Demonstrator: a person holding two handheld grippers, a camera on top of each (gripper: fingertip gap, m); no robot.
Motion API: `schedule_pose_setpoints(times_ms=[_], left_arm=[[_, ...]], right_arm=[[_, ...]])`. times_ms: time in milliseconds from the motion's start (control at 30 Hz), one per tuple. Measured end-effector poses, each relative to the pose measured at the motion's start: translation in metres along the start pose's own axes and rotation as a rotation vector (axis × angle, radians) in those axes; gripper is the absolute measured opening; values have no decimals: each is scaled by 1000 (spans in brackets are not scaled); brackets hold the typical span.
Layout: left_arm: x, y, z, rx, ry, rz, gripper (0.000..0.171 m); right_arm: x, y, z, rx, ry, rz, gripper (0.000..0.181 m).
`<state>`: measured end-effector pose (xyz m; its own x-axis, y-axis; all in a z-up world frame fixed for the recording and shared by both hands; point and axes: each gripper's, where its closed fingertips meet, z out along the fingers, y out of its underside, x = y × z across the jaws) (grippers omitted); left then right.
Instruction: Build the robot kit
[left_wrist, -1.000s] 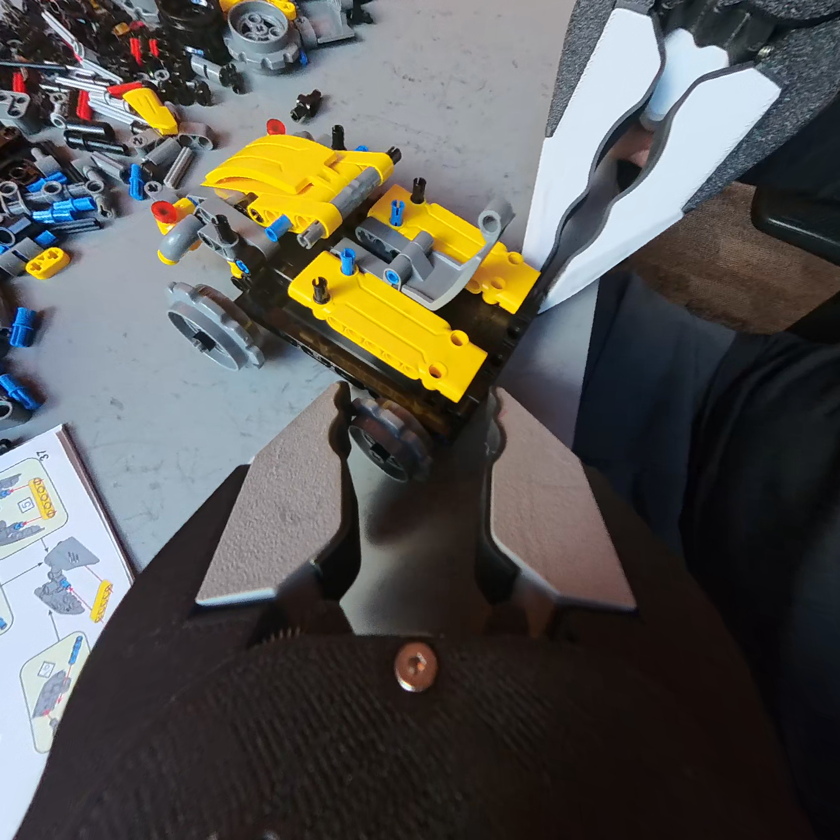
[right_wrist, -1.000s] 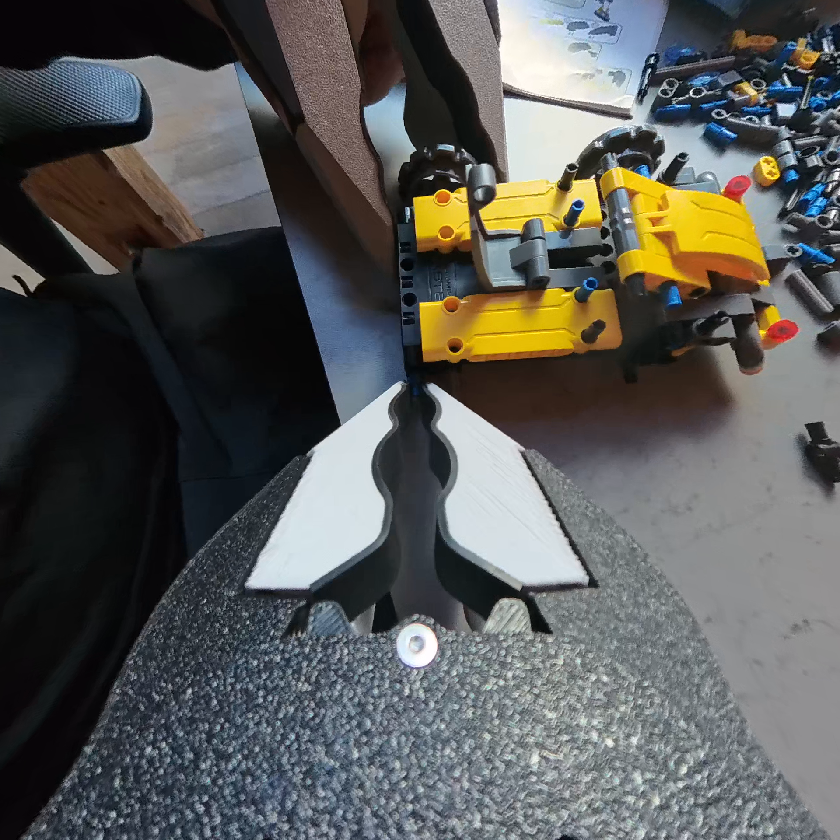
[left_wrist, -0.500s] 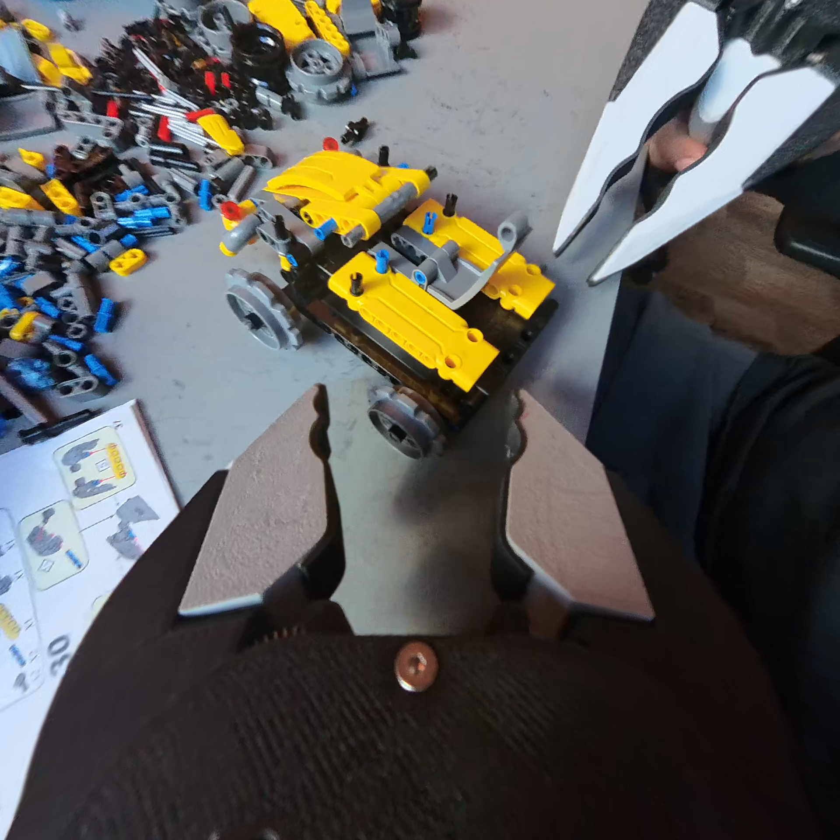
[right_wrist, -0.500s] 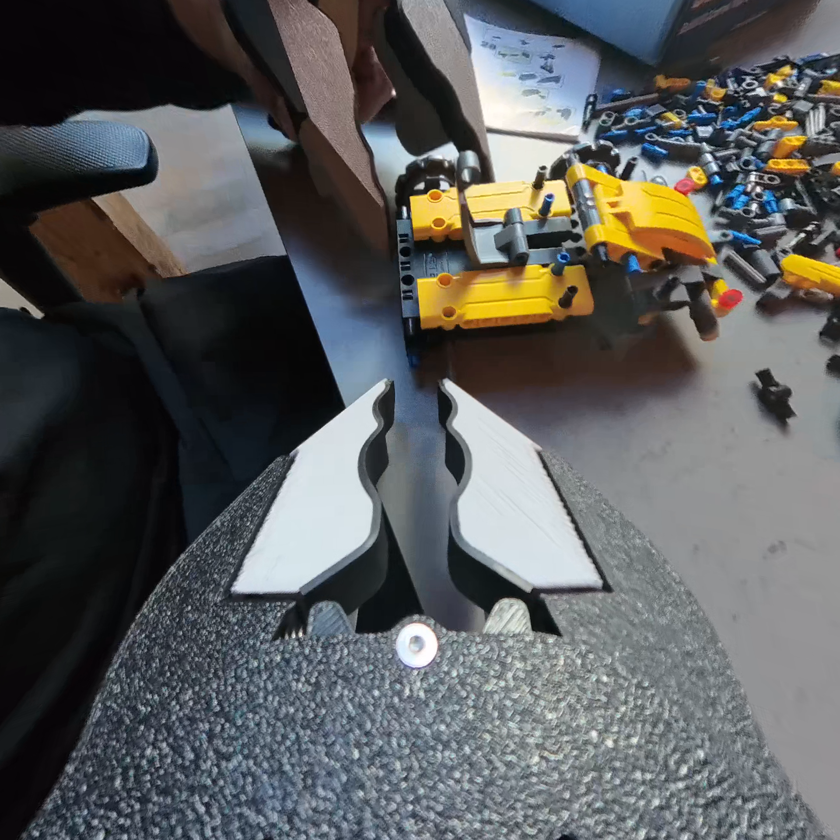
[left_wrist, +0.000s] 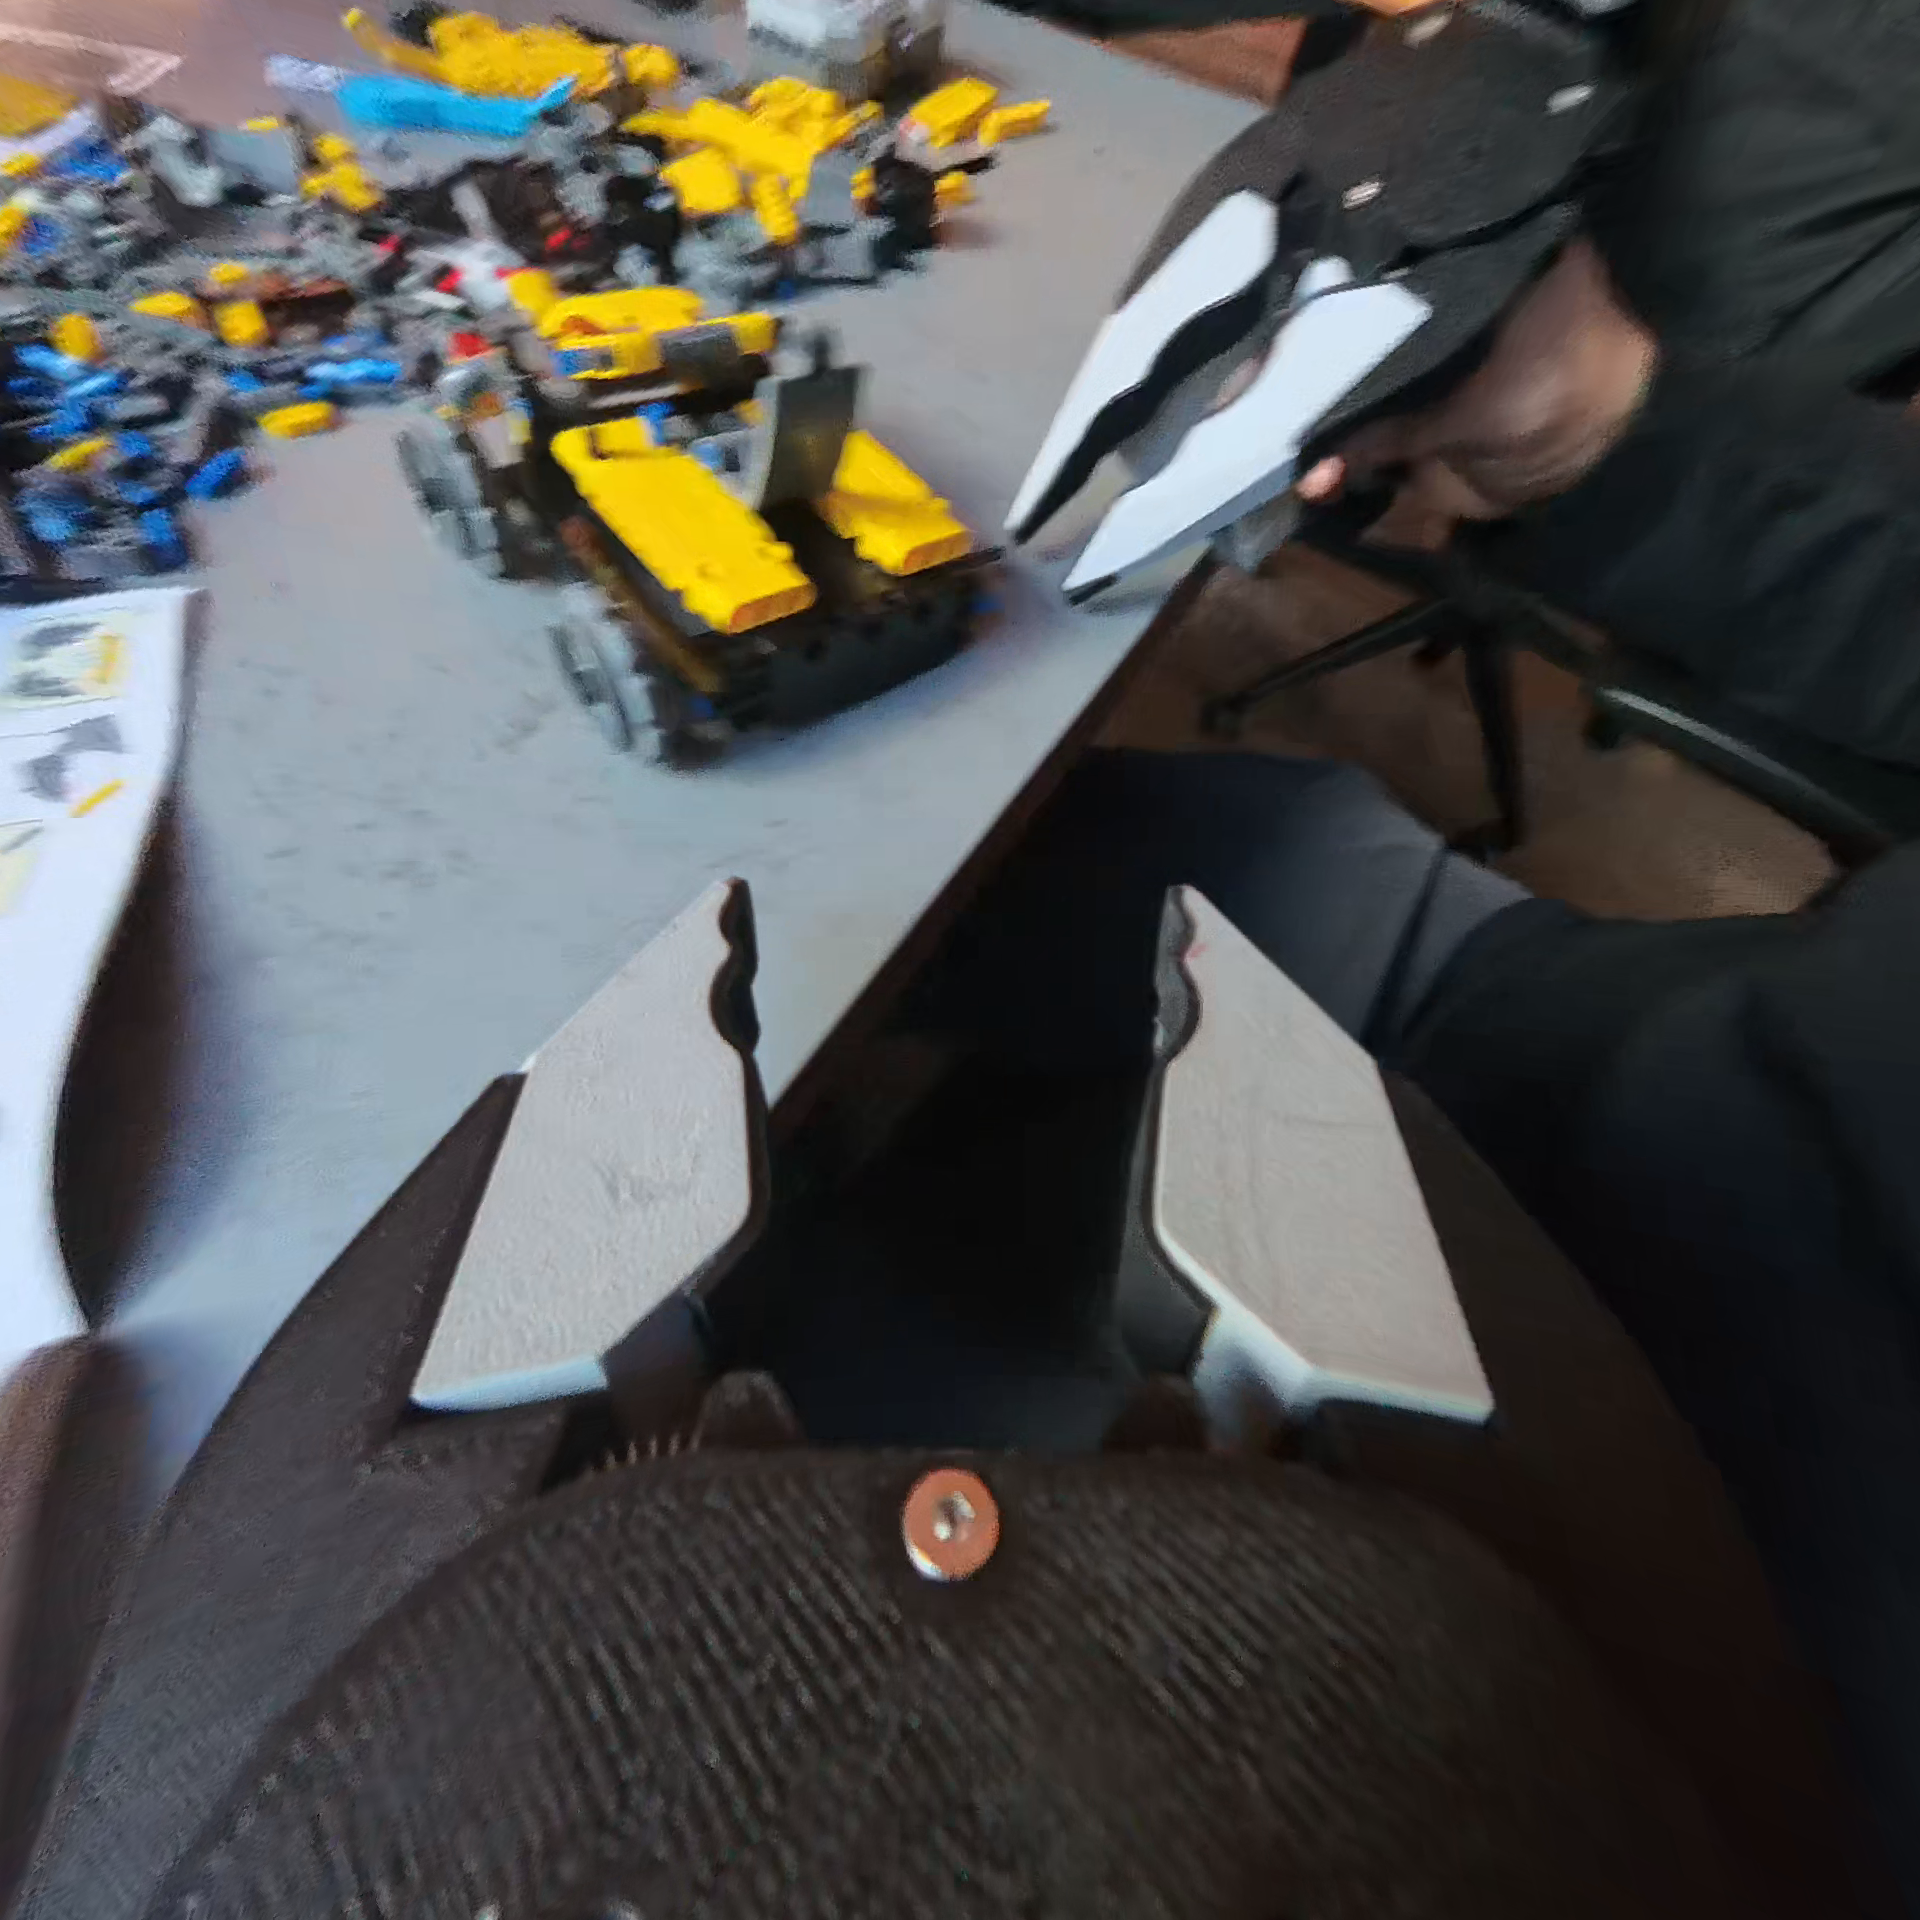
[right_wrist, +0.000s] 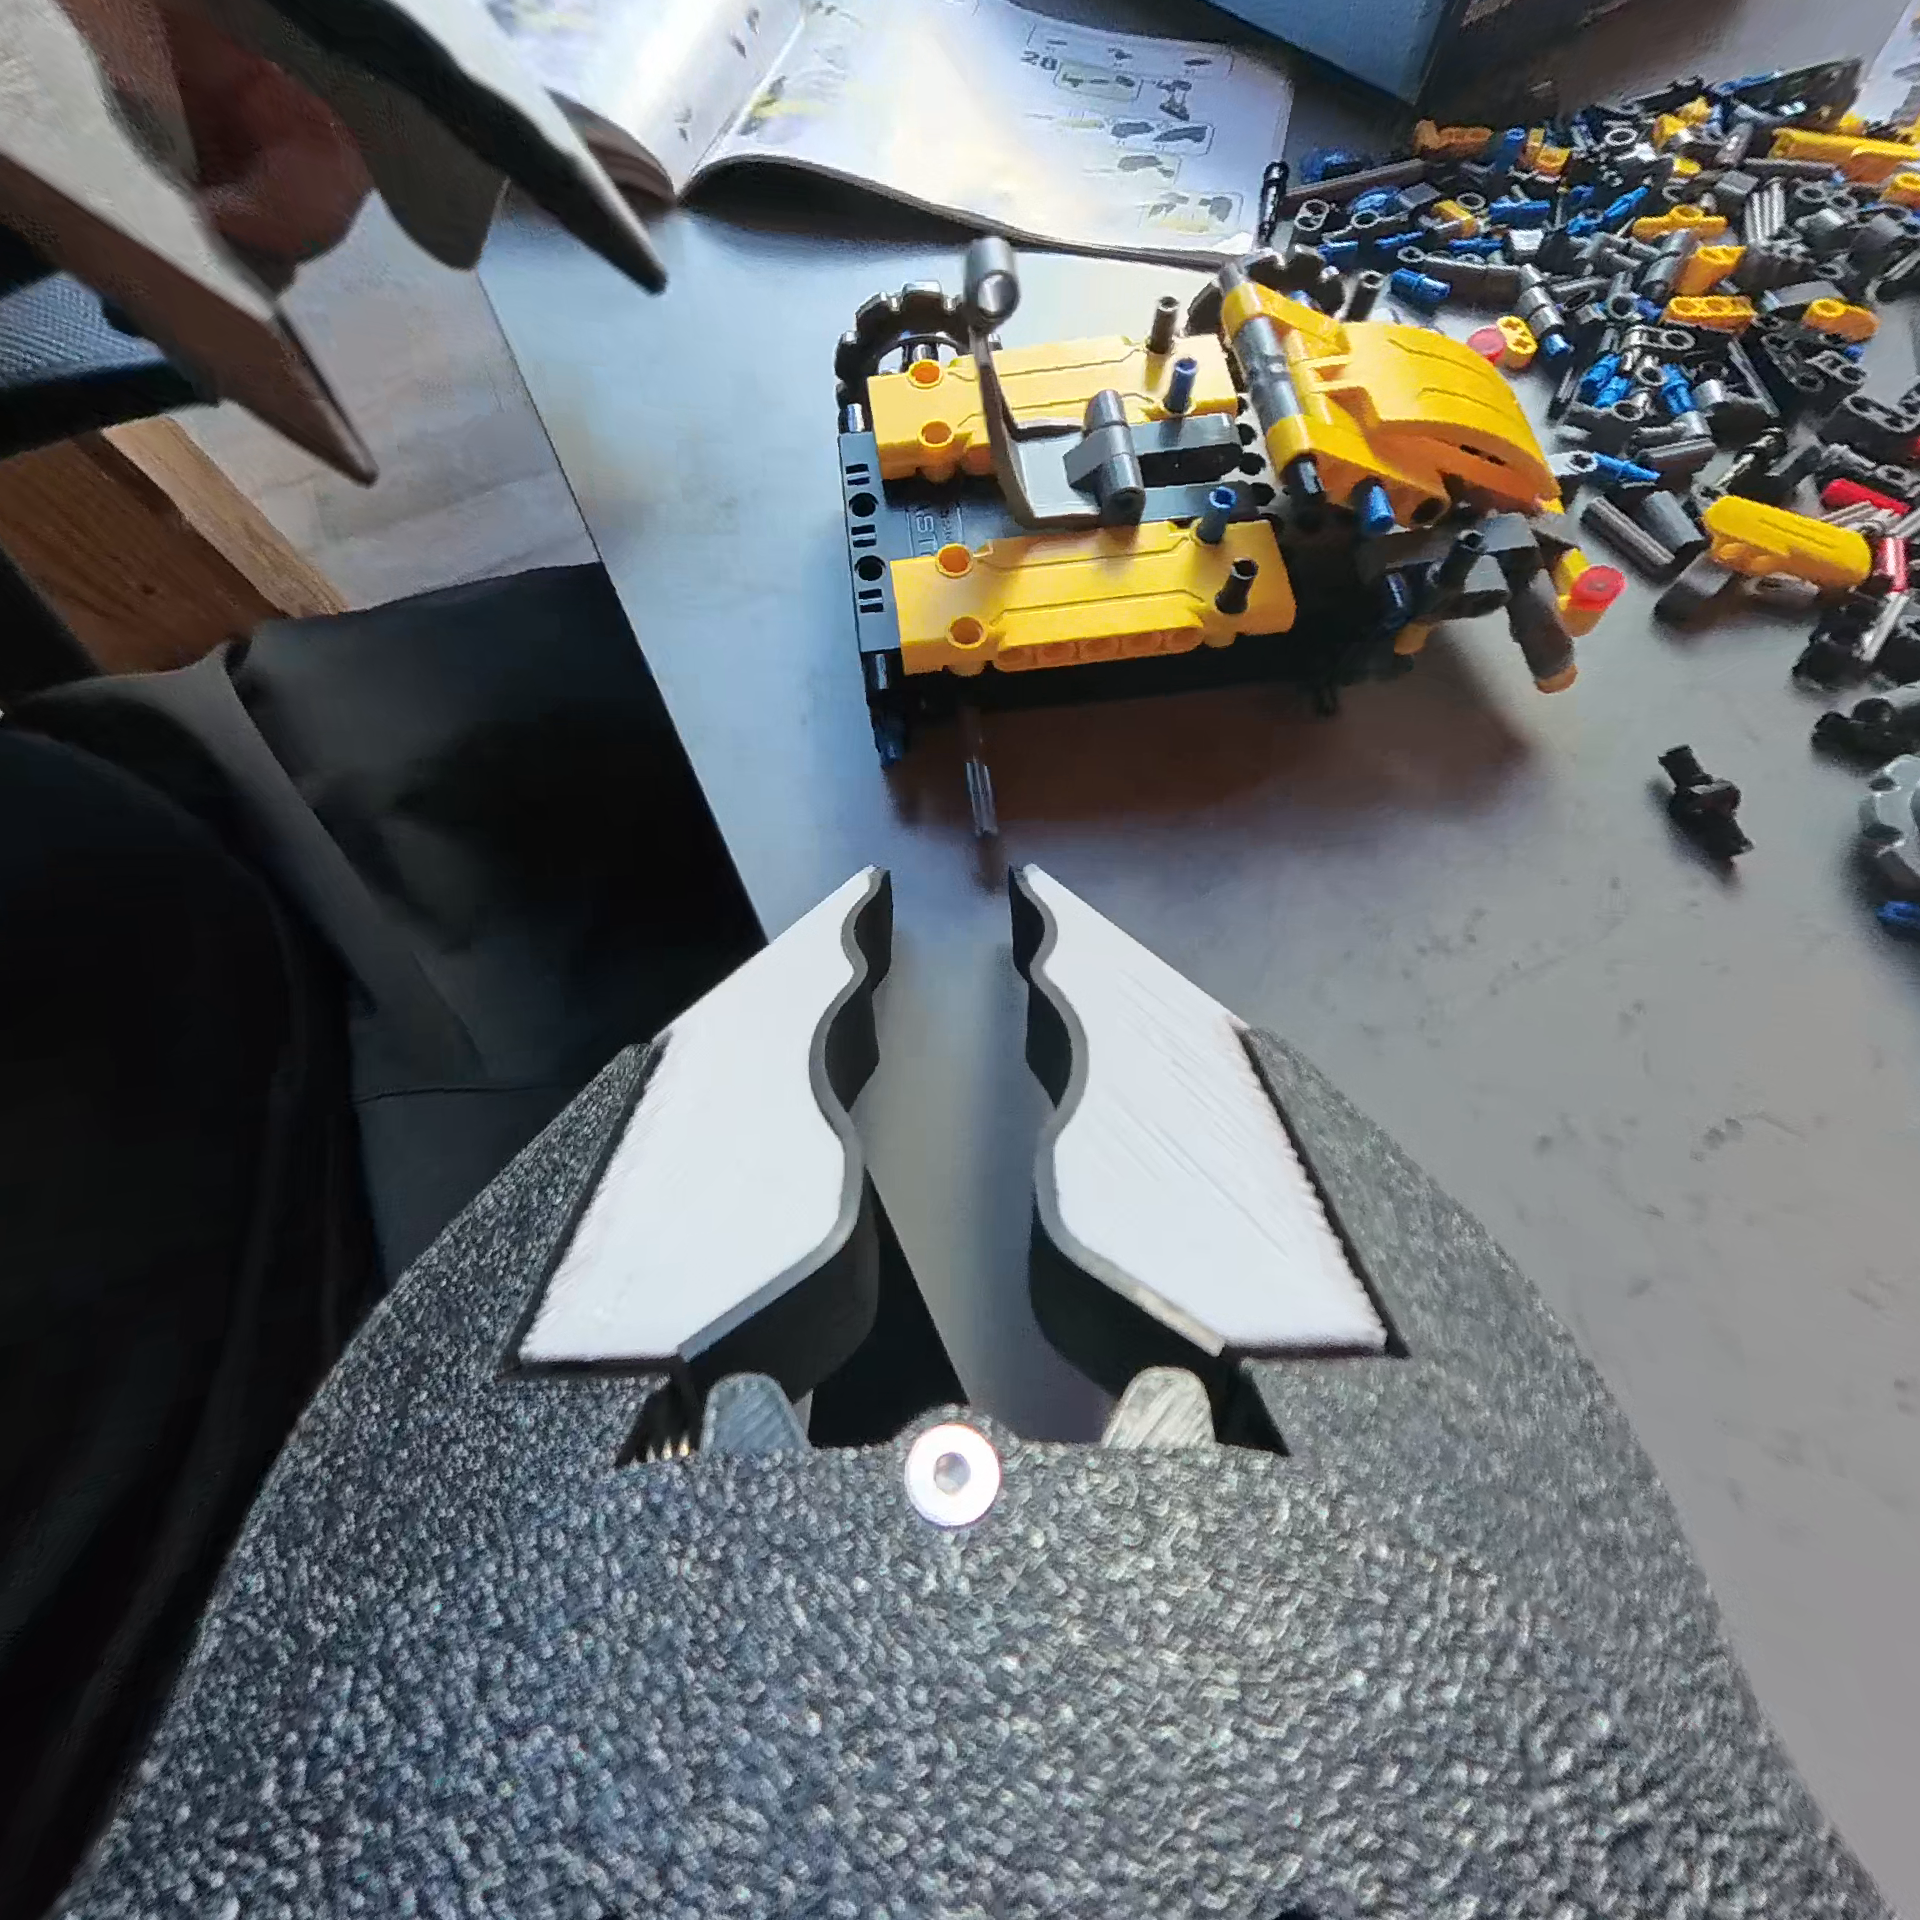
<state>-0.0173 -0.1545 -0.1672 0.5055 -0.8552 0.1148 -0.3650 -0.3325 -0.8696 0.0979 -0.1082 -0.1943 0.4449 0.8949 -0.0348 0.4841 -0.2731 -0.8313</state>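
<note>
Both the left tool (left_wrist: 956, 904) and right tool (right_wrist: 948, 883) hang released and empty near the yellow brick vehicle (right_wrist: 1143, 540) on the grey surface (right_wrist: 1455, 1039), its moulded lettering unreadable.

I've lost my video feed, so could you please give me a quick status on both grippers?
Left gripper open, empty, at table edge. Right gripper open, empty, just short of yellow brick vehicle. Loose bricks beyond.

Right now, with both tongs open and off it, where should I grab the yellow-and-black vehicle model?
Probably across the rear of the chassis, on the two long yellow side panels. The vehicle model sits upright with its flat black tail facing the table edge, so the right tongs could come in straight from there. Avoid the thin grey curved lever and upright pins, which look fragile.
</note>
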Motion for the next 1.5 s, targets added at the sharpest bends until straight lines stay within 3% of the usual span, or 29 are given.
schedule_pose_setpoints(times_ms=[100, 233, 600, 833, 967, 1133, 1500], left_arm=[[32, -1, 8, 104, 74, 61, 72], [57, 10, 12, 117, 156, 134, 72], [77, 23, 7, 120, 245, 195, 64], [67, 27, 16, 87, 237, 157, 62], [56, 25, 16, 96, 229, 95, 60], [55, 25, 15, 90, 256, 47, 60], [61, 26, 12, 89, 262, 72, 59]], right_arm=[[-3, 0, 0, 3, -27, -6, 23], [-4, -3, -3, 32, -56, 26, 22], [-5, -7, -5, 56, -108, 80, 22], [14, -43, -20, 225, -191, 228, 22], [14, -38, -11, 134, -216, 262, 25], [-4, -20, 11, -34, -230, 177, 25], [-32, -35, 38, -44, -294, 134, 19]])
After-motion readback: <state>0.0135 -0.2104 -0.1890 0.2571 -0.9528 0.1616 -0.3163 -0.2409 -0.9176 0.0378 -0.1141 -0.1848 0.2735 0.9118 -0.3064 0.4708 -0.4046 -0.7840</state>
